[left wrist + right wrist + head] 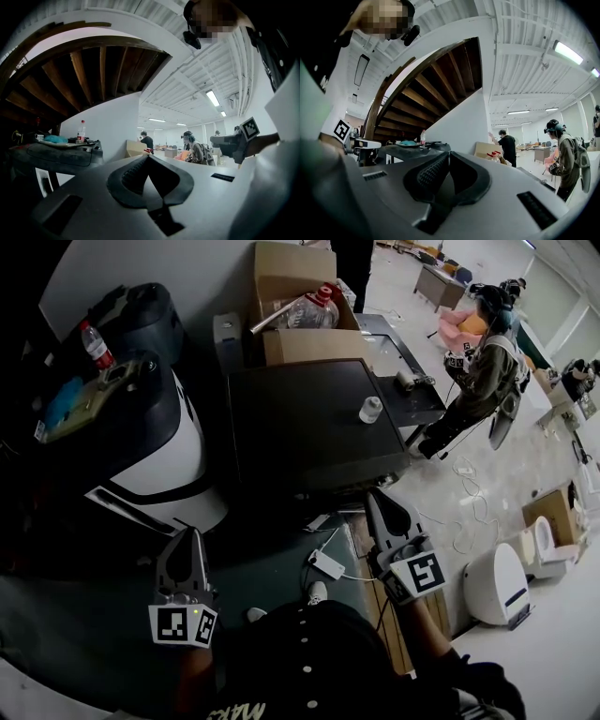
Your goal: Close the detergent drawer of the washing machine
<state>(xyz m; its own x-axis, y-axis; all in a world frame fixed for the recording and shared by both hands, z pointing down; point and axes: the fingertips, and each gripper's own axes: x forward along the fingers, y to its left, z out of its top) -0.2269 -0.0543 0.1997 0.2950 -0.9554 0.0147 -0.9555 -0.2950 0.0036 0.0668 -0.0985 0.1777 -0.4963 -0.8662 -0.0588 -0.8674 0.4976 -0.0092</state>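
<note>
As one cup (371,410) tops the machine (300,432), left gripper (191,534) and right gripper (374,496) both have fingers together

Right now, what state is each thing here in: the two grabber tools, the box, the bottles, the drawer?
left gripper: shut, empty.
right gripper: shut, empty.
cardboard box: open, flaps up.
large plastic bottle: lying tilted in the box, red cap on.
small bottle: upright, red cap on.
detergent drawer: not visible in any view, cannot tell.

Black top (300,442) (small white container (371,410))
</note>
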